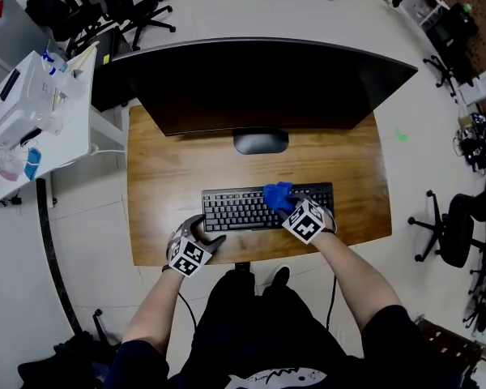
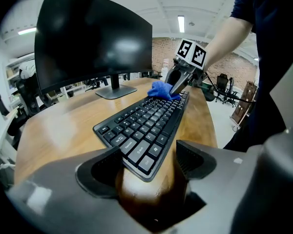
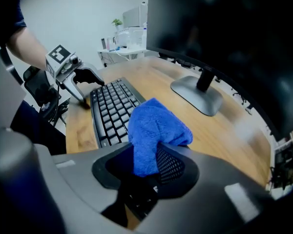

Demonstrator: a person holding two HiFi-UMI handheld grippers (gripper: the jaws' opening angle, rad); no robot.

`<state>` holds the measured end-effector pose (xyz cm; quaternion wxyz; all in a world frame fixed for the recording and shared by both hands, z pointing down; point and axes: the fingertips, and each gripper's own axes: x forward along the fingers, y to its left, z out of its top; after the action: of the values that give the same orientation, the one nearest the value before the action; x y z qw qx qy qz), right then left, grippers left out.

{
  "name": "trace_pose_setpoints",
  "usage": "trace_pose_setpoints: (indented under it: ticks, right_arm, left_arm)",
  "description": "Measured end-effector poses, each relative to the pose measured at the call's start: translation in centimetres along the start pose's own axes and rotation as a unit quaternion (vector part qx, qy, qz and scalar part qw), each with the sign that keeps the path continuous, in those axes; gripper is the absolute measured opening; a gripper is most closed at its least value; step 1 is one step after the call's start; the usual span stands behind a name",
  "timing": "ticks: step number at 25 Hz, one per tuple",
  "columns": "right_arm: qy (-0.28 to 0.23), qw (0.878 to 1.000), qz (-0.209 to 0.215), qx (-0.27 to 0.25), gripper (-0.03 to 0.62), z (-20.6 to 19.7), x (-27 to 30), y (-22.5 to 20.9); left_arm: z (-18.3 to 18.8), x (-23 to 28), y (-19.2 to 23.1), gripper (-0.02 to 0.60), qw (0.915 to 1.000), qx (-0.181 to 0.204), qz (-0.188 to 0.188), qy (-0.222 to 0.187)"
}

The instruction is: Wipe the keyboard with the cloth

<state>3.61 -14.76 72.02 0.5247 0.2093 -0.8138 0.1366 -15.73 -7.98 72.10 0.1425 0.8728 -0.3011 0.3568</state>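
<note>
On the wooden desk (image 1: 166,173), a black keyboard (image 1: 243,209) lies flat, and behind the keyboard stands a large dark monitor (image 1: 259,83) on a round foot. Over the keys, a little right of the keyboard's middle and toward its far edge, the right gripper (image 3: 146,162) has its jaws closed onto a blue cloth (image 3: 154,126). The bunched cloth sticks out past the jaws and rests on the keys. At the keyboard's left end, the left gripper (image 2: 147,162) has its jaws spread, one on each side of the near corner. That corner lies between them, with a gap showing at the right jaw. Whether the other jaw touches the keyboard, I cannot tell.
</note>
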Motion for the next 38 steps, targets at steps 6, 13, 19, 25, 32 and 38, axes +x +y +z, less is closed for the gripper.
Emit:
trace_pose_setpoints:
  ticks: [6,13,19,25,32,38]
  right_arm:
    - [0.017,0.999,-0.032,0.01,0.133,-1.6,-1.8,-1.6]
    - [-0.047,0.996,0.034,-0.06,0.133,5.7,-0.1,7.0]
    - [-0.02,0.988,0.055,-0.145,0.133,5.1,2.3,11.5]
    - [-0.004,0.993,0.032,-0.117,0.132,-0.4,0.4,8.1]
    - [0.025,0.997,0.001,-0.066,0.132,-4.9,-1.8,4.2]
    - [-0.032,0.999,-0.01,0.028,0.132,0.0,-2.7,1.2]
  left_arm:
    - [0.1,0.0,-0.1,0.353,1.0,0.005,-0.002,0.0]
    - [0.1,0.0,0.1,0.353,1.0,-0.006,0.003,-0.004]
    - [0.1,0.0,0.0,0.353,1.0,0.006,-0.003,0.006]
    - [0.0,0.1,0.0,0.353,1.0,0.007,-0.001,0.006]
    - [0.0,0.1,0.0,0.353,1.0,0.007,-0.001,0.003]
    - [0.2,-0.2,-0.2,0.353,0.9996,0.024,-0.005,0.012]
